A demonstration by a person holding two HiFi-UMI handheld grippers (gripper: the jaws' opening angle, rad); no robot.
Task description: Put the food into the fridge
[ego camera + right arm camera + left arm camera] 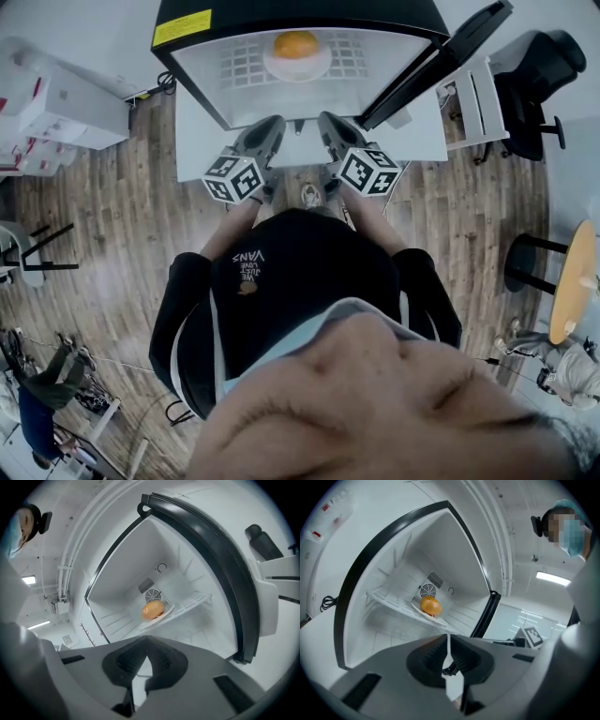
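The food (295,44) sits on its plate (298,66) on the shelf (389,599) inside the open fridge (328,11). The left gripper (274,124) and right gripper (324,120) hang just before the opening, jaws pressed together on nothing. I'd judge only shutting the door (441,61) is left: draw both clear, then push its outer edge round steadily. The door's handle can't be seen, and I can't tell whether the food is a bun or a fruit.

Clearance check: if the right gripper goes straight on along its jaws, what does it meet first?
Probably the orange food on its plate on the fridge shelf; the right gripper has nothing nearer ahead, depth unclear.
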